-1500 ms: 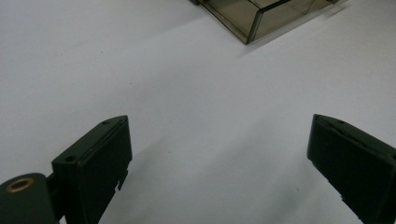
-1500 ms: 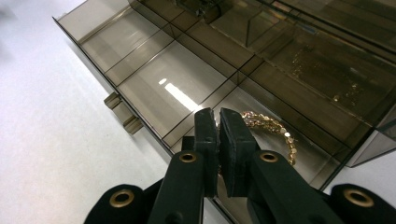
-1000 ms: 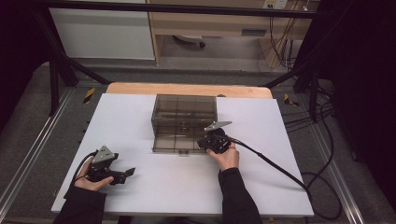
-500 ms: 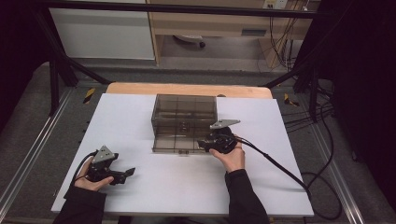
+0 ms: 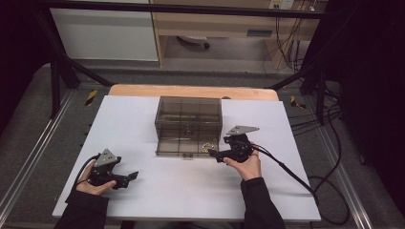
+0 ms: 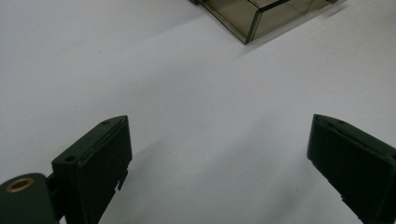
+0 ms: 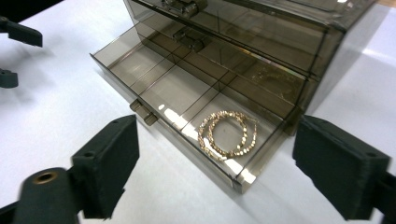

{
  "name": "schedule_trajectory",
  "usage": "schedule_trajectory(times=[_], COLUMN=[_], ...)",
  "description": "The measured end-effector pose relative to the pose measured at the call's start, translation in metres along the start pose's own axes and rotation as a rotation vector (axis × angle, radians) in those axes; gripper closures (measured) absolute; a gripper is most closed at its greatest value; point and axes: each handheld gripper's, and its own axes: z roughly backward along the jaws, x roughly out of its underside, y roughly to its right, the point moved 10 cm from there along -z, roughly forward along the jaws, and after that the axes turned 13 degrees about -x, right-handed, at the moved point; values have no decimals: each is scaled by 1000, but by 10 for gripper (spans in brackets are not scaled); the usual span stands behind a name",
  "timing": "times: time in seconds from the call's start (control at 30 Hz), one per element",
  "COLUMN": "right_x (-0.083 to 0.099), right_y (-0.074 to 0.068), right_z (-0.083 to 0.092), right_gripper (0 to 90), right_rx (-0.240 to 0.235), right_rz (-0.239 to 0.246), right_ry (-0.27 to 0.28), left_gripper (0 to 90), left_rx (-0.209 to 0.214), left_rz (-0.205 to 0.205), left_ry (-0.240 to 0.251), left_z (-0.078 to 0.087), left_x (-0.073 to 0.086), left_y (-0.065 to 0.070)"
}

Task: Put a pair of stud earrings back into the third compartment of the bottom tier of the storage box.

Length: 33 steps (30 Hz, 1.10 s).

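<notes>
A smoky see-through drawer box (image 5: 188, 114) sits mid-table on the white table top (image 5: 157, 191), w/ its bottom drawer (image 5: 184, 148) pulled out toward the person. In the right gripper view the drawer (image 7: 154, 79) is split into compartments, & a pair of gold hoop earrings (image 7: 227, 134) lies flat in the end compartment nearest that gripper, one hoop overlapping the other. In the high view the earrings (image 5: 208, 147) are a small gold glint at the drawer's right end.

The right gripper (image 5: 214, 154) is held just off the drawer's right front corner, tips pointing left toward it, close but not touching as far as I can see. Its jaws have just been opening & now stand wide apart, nothing between them; the earrings lie in the drawer beyond the gripper (image 7: 215, 168), free of both pads. The drawer's small pull tab (image 7: 143, 112) sticks out at the front edge, nearer the left-hand jaw in that view.

The left gripper (image 5: 130, 177) is low over the table near the front-left, well apart from the box, held in the left hand (image 5: 93, 183). Jaws spread wide, nothing in them; in its own view it (image 6: 219, 154) faces bare white surface, w/ a corner of the box (image 6: 261, 14) far up top.
</notes>
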Motion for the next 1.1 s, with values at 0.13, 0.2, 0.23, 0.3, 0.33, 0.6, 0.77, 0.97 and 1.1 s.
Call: schedule_trajectory(times=[0.13, 0.2, 0.23, 0.3, 0.33, 0.6, 0.77, 0.97, 1.1], right_x=[7, 12, 15, 18, 20, 33, 45, 58, 64], right_y=[3, 5, 6, 8, 9, 14, 18, 24, 26], right_z=[9, 12, 14, 18, 20, 37, 46, 53, 58], right_gripper=[103, 81, 71, 63, 54, 11, 7, 7, 7], right_rx=[-8, -15, -15, -9, -8, -1, -11, -13, -13], right_rz=[-27, -34, -40, -38, -42, -51, -59, -72, -66], right_ry=[12, 7, 2, 8, 9, 19, 29, 28, 31], left_gripper=[64, 64, 64, 64, 64, 64, 64, 64, 64], left_rx=[-1, -1, -2, -2, -3, -2, -2, 0, 2], left_rz=[-1, -2, -2, -3, -2, -1, -2, -3, -4], left_ry=[0, -1, -1, -2, -1, -1, -2, -1, -2], left_z=[0, 0, 0, 0, 0, 0, 0, 0, 0], left_x=[0, 0, 0, 0, 0, 0, 0, 0, 0], left_y=[0, 0, 0, 0, 0, 0, 1, 1, 1])
